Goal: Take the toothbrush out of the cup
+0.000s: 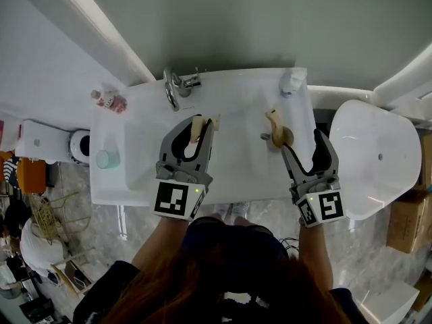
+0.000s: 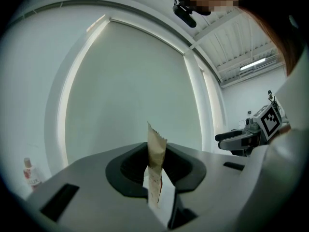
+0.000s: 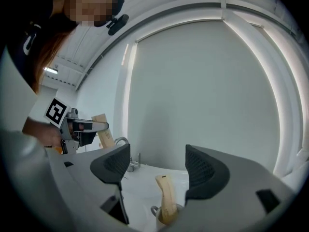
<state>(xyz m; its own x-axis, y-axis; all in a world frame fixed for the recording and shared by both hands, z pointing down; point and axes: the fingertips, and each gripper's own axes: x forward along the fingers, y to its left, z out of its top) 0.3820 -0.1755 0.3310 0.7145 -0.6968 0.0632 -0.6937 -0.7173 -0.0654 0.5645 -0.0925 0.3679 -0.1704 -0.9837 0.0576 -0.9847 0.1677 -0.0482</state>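
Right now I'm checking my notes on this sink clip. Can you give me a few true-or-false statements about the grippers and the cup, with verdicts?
1. The left gripper is shut on a thin tan packet. True.
2. The right gripper is clamped on the toothbrush. False: its jaws stand apart and hold nothing; the toothbrush is just ahead of them, untouched.
3. The toothbrush stands in the cup. True.
4. A small pink bottle lies right beside that cup. False: it lies at the counter's far left corner, beyond the faucet.
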